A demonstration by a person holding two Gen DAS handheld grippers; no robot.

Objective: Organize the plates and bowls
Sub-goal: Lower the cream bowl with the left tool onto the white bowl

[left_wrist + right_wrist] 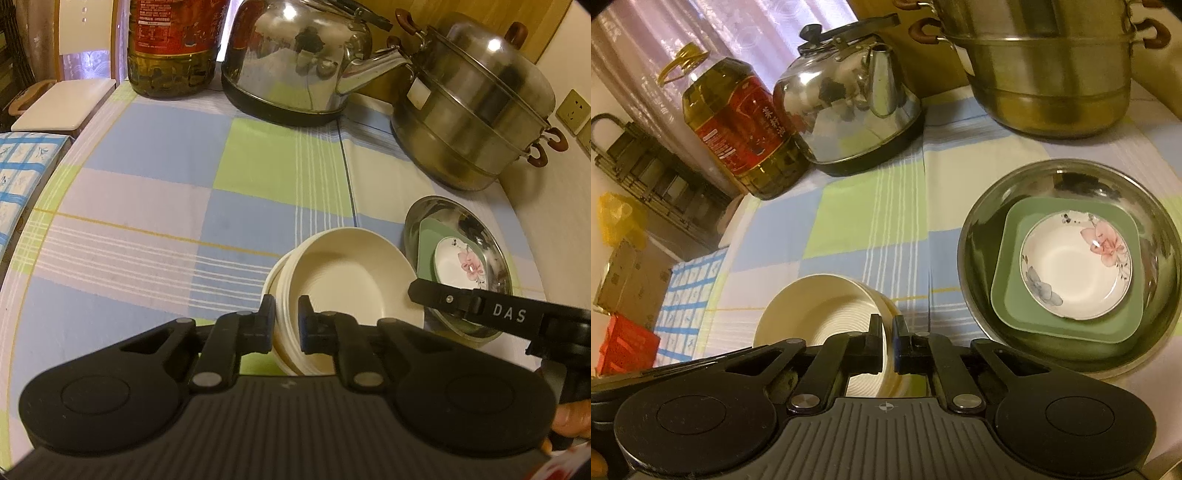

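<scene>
A cream ribbed bowl (354, 273) is tilted above the checked tablecloth. My left gripper (287, 314) is shut on its near left rim. My right gripper (886, 341) is shut on the bowl's right rim (820, 314); its finger also shows in the left wrist view (461, 299). To the right, a steel basin (982, 221) holds a green square plate (1008, 291) with a small flowered dish (1075, 266) on it. The basin also shows in the left wrist view (491, 236).
At the back stand an oil bottle (738, 125), a steel kettle (849, 110) and a stacked steel steamer pot (1049, 81). A blue patterned cloth (690, 302) hangs at the table's left edge. A wall with a socket (572, 110) lies right.
</scene>
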